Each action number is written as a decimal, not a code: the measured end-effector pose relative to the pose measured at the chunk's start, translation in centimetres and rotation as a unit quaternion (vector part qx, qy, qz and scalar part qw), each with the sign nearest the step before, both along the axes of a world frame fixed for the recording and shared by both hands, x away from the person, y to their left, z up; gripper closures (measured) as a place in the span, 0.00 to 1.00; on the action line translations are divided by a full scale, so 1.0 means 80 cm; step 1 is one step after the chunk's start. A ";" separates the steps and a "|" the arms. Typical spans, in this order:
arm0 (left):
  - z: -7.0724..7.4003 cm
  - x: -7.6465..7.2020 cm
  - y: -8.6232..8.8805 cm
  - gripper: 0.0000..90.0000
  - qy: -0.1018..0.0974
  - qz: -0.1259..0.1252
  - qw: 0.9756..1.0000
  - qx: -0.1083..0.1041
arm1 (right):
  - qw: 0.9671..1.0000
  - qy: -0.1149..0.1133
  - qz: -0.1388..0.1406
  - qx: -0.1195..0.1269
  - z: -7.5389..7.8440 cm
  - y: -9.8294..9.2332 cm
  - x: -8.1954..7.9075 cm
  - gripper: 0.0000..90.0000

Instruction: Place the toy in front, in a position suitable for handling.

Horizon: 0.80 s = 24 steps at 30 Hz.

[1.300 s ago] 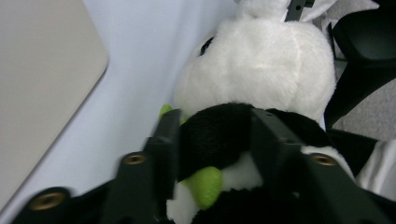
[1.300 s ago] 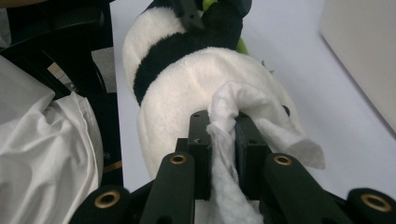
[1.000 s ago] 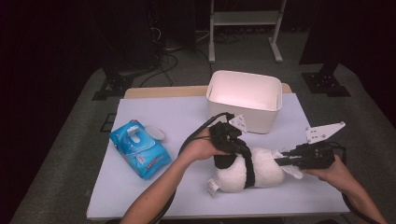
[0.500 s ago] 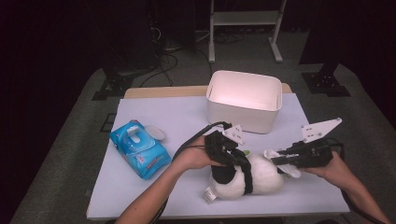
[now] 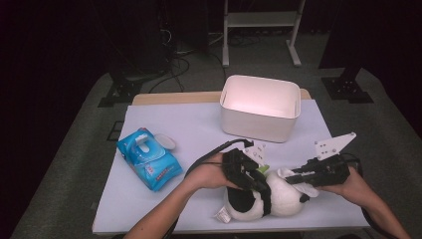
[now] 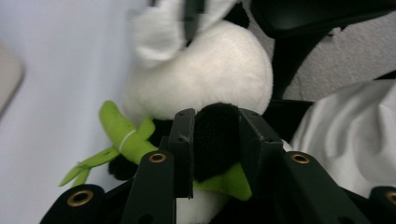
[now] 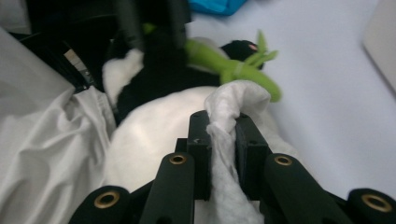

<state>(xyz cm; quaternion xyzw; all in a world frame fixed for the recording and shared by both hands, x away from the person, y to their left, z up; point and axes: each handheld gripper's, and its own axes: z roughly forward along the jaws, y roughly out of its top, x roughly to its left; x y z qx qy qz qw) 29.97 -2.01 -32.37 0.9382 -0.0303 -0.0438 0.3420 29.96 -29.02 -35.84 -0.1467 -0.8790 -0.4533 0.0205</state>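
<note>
A black-and-white plush panda (image 5: 286, 199) holding a green bamboo sprig (image 6: 123, 135) lies near the table's front edge. My left gripper (image 5: 255, 180) reaches over it from the left. In the left gripper view the panda's black limb (image 6: 215, 135) fills the gap of that gripper (image 6: 215, 116); the jaws have just been opening but the pads still touch it. My right gripper (image 5: 294, 175) comes in from the right, shut on a crumpled white wipe (image 7: 233, 100). The wipe rests against the panda's white body (image 7: 154, 135) beside the bamboo (image 7: 229, 63).
A white open bin (image 5: 261, 107) stands at the back of the table (image 5: 189, 119). A blue pack of wet wipes (image 5: 149, 159) with its lid flipped open lies at the left. The person's white clothing (image 6: 355, 130) shows just behind the panda.
The left hand and the panda have shifted toward the table's near edge. The right gripper has stayed almost where it was, still holding the wipe against the panda.
</note>
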 end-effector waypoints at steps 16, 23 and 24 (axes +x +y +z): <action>0.009 0.018 -0.010 0.69 -0.013 0.036 0.999 0.012 | 1.000 0.012 0.021 -0.004 -0.019 0.007 -0.014 0.87; -0.012 0.027 -0.026 0.67 -0.011 0.040 0.998 0.037 | 0.999 0.020 0.032 0.000 -0.023 0.007 -0.020 0.87; -0.014 0.028 -0.028 0.67 -0.011 0.041 0.998 0.041 | 0.999 0.020 0.034 -0.001 -0.023 0.007 -0.020 0.87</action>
